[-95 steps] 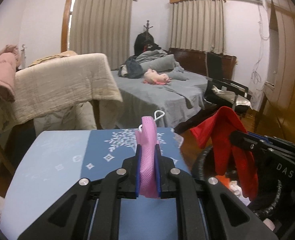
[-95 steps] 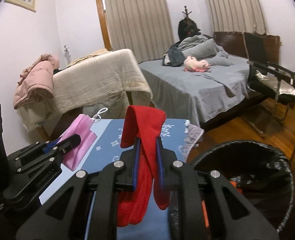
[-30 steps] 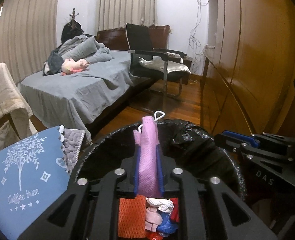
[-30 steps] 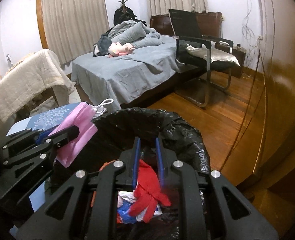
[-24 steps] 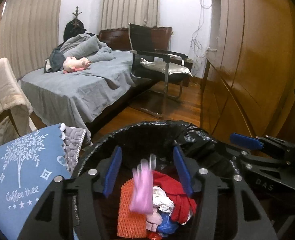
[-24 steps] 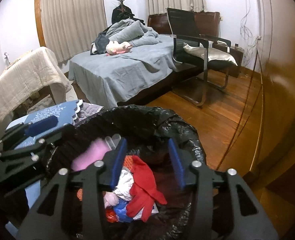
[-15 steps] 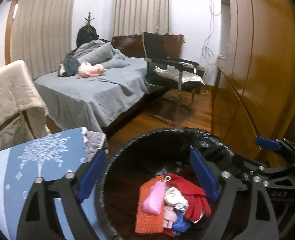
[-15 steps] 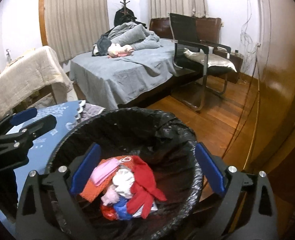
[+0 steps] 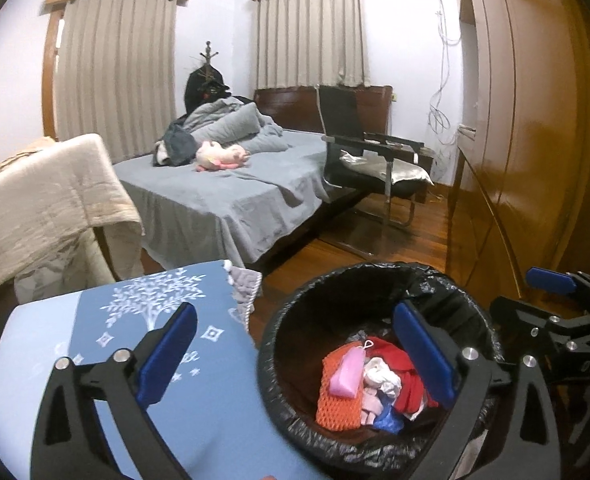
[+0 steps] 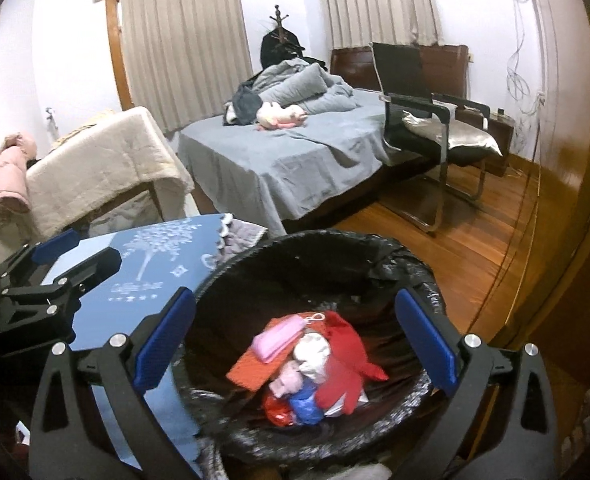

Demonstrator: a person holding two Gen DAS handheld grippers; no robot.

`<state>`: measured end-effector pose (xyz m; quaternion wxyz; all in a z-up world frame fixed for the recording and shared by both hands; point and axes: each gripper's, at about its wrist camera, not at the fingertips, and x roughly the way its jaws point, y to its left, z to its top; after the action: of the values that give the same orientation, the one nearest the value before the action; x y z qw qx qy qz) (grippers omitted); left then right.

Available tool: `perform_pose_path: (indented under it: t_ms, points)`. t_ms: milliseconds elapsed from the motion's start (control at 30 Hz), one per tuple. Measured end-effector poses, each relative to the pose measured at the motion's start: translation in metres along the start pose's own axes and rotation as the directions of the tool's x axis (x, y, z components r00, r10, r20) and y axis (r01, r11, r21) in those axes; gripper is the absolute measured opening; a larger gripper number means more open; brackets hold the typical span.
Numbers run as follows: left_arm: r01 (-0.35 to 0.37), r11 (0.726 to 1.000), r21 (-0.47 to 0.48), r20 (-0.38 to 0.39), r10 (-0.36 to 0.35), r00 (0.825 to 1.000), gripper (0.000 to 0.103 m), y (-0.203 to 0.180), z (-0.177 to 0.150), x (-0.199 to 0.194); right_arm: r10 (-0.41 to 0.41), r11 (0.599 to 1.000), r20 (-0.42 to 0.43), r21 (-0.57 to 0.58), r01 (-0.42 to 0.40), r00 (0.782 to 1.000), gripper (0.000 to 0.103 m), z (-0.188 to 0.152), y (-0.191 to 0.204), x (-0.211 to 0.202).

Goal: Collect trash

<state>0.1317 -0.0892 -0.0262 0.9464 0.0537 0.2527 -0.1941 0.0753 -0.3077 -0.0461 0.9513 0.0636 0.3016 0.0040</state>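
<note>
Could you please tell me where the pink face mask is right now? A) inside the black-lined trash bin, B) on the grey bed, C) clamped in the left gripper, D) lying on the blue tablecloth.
A: the pink face mask lies atop the trash in the black-lined trash bin, and both grippers are open and empty.

My left gripper [image 9: 295, 354] is spread wide, its two blue pads [image 9: 166, 354] far apart with nothing between them. My right gripper [image 10: 295, 338] is just as wide, its blue pads [image 10: 425, 338] also bare. Both point forward and tilt downward. From the left wrist view I can see the right gripper [image 9: 555, 296] off to the right, roughly level with mine, jaws parted. From the right wrist view the left gripper [image 10: 71, 252] sits off to the left, its fingers apart as well. The two grippers are near each other, side by side, not touching.
</note>
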Motion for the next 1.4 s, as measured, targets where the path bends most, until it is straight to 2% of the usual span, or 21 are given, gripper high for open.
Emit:
perform_pose_path:
  t_ms: [200, 567, 1400]
  points:
    - [-0.039, 0.999, -0.005, 0.012, 0.039, 0.999, 0.097, 0.009, -0.004, -0.032, 0.032, 0.999, 0.018, -0.006, -0.031, 0.999, 0.097, 0.002, 0.021, -0.025]
    - [-0.068, 0.997, -0.036, 0.049, 0.069, 0.996, 0.097, 0.026, -0.012, -0.083, 0.061, 0.997, 0.052, -0.056, -0.058, 0.997, 0.097, 0.003, 0.054, -0.056]
    - [-0.096, 0.994, -0.053, 0.097, 0.101, 0.990, 0.097, 0.032, -0.012, -0.113, 0.080, 0.993, 0.070, -0.093, -0.073, 0.994, 0.097, 0.002, 0.078, -0.074]
